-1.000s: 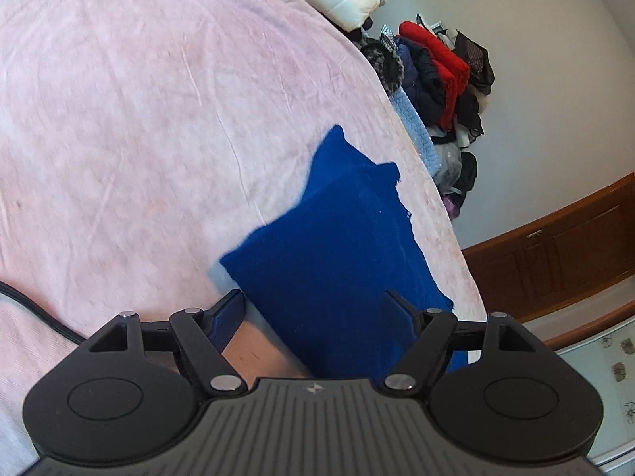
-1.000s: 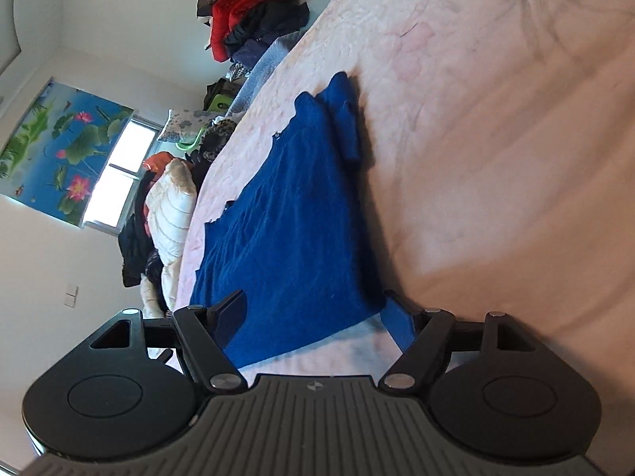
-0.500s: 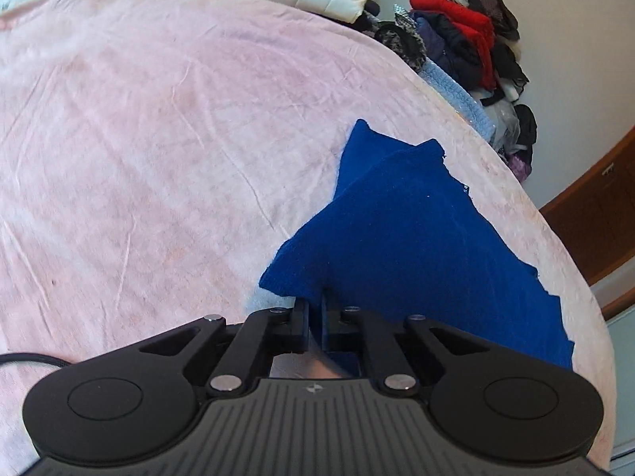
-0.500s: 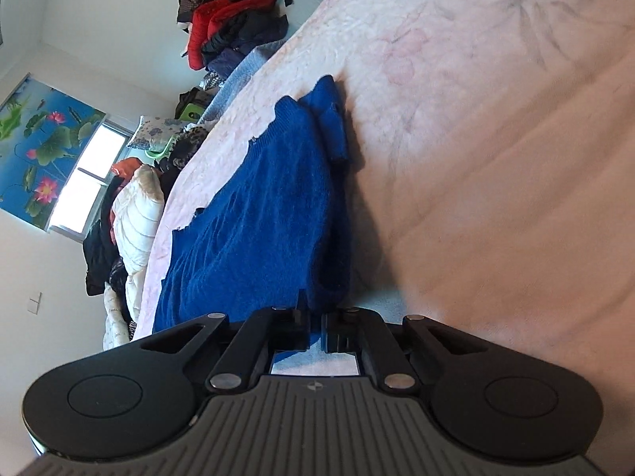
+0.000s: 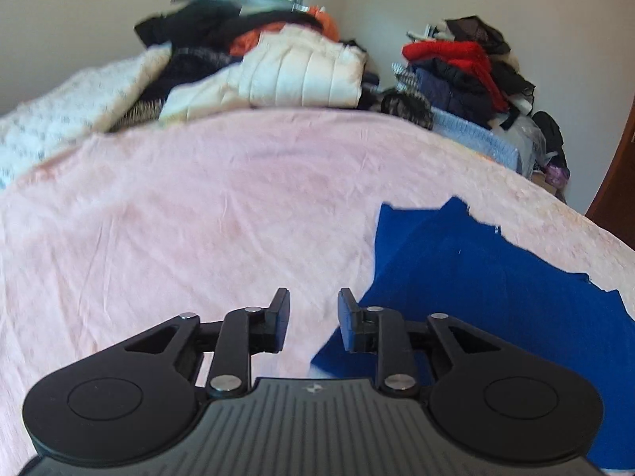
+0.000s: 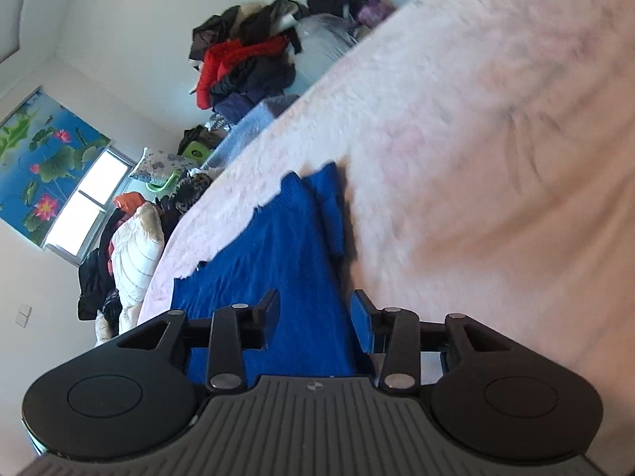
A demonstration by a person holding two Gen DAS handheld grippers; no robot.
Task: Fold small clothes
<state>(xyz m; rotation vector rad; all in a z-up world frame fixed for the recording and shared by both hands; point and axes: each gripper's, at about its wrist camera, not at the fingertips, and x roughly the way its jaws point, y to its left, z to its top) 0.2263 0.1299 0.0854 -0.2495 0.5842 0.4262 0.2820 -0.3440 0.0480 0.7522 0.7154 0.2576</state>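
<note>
Both grippers opening over the cloth (image 5: 496, 277).
Left gripper (image 5: 312, 319) and right gripper (image 6: 315, 317) are gaping narrowly, gripping nothing, jaws just parting.

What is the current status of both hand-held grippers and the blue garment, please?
Both jaws just reopened: left hand-held gripper empty, right hand-held gripper unclamped over blue garment, flat on bed. Nothing obstructing.
</note>
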